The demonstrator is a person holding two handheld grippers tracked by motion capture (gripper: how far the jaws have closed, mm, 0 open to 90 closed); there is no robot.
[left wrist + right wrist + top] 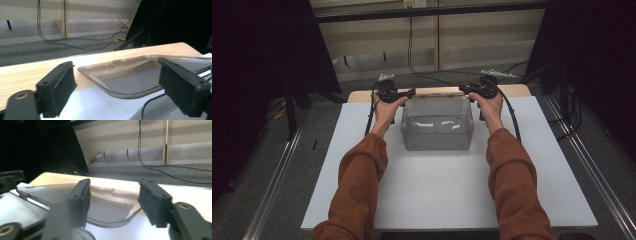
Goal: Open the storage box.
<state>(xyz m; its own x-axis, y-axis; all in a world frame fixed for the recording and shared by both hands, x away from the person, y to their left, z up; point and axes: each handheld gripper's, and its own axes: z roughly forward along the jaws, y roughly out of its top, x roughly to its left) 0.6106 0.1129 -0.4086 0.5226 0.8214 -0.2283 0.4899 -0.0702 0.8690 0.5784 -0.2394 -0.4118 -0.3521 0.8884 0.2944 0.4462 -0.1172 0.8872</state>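
Note:
A clear plastic box (437, 131) stands at the far middle of the white table top (437, 190). Its clear lid (437, 92) lies along the box's far edge, over the wooden strip. My left gripper (412, 92) is at the lid's left end. In the left gripper view the lid's rounded corner (120, 82) lies between the jaws of that gripper (117, 87), which stand wide apart with both pads clear of it. My right gripper (463, 90) is at the lid's right end. Its jaws (116, 202) stand apart around the lid's other corner (112, 217) without pressing on it.
A wooden board (357, 95) edges the table's far side. Beyond it is grey carpet with black cables (412, 55) and a pale wall panel. Dark curtains (262, 50) hang at both sides. Metal rails (277, 175) run along the floor beside the table.

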